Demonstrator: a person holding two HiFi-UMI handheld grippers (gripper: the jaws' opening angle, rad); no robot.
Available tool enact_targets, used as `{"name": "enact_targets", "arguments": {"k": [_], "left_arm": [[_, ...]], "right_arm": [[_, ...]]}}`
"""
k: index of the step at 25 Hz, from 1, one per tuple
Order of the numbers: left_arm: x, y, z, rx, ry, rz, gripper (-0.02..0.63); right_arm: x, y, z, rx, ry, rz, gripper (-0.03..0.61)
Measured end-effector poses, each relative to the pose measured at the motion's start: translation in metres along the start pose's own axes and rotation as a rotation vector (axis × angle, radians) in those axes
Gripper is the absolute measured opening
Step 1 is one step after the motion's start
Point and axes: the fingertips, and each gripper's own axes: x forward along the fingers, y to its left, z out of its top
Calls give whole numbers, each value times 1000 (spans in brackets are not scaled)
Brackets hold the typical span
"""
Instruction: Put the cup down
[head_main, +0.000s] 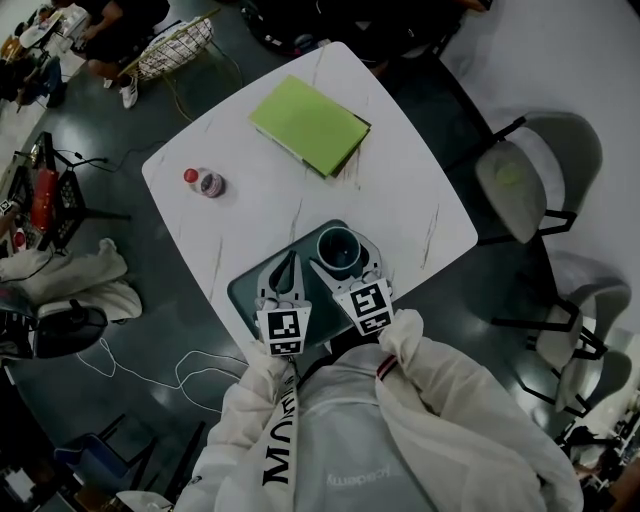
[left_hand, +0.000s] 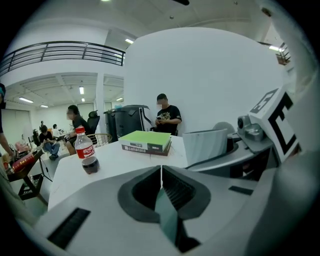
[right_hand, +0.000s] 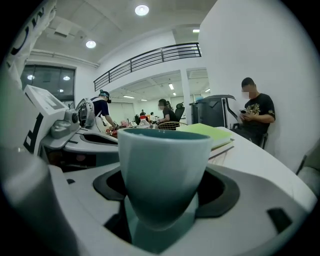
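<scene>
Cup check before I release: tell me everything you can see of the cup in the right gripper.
The cup is a plain teal-grey tumbler, glossy like glazed ceramic, wide at the mouth and tapering to a narrow base; no handle shows. It stands upright and looks empty. The right gripper clamps its sides between its jaws, over the dark green tray on the white table. Whether its base touches the tray is unclear.

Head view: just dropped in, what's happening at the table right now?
A person works two handheld grippers at the near edge of the white table. The right gripper has its fingers closed on the teal cup, upright over the dark tray; whether its base touches the tray is unclear. The left gripper, fingers together and empty, is beside it over the same tray. A green book and a cola bottle stand farther back.
</scene>
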Motion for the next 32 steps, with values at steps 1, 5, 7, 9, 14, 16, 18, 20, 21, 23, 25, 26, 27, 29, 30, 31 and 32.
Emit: {"name": "enact_targets", "arguments": {"k": [1,5,7,9,14,16,18,20,21,23,25,26,27,29,30,31,32], "left_arm": [[3,0,-1,5,3,0,14],[12,1,-3,22,15,0,14],[15,2,-5,26,23,-1,14],[17,3,-7,26,30,-2,14],[22,1,-7,29,40,-13,14],[24,0,-8,31,46,-18,14],[24,-1,-9,33,52,-17,14],[25,-1,-10,33,58,-13,14],[25,-1,-10,33,60,-12,14],[25,-1,-9,34,62,-10,14],[25,0,-9,35,64,-7,14],[25,1,-10,35,66,-5,14],[26,2,-11,35,69,-2,14],[26,3,-11,33,72,2,14],[26,4,-11,33,73,3,14],[27,5,-11,33,75,4,14],[27,5,-11,32,76,4,14]], "right_arm": [[3,-1,-2,0,3,-1,373],[13,-6,-6,-8,7,-10,373],[16,-9,-7,-6,5,-16,373],[19,-12,-8,-4,4,-22,373],[26,-18,-12,-11,21,-32,373],[27,-20,-14,-16,24,-31,373],[28,-20,-15,-22,21,-28,373],[30,-21,-14,-26,17,-26,373],[31,-21,-14,-24,14,-26,373],[33,-22,-11,-20,6,-26,373],[35,-22,-9,-21,1,-27,373],[36,-23,-8,-23,0,-28,373],[37,-23,-8,-25,0,-29,373],[38,-24,-8,-25,-1,-28,373],[39,-24,-7,-24,-2,-26,373],[39,-24,-7,-26,-3,-25,373],[39,-23,-7,-29,-5,-23,373]]}}
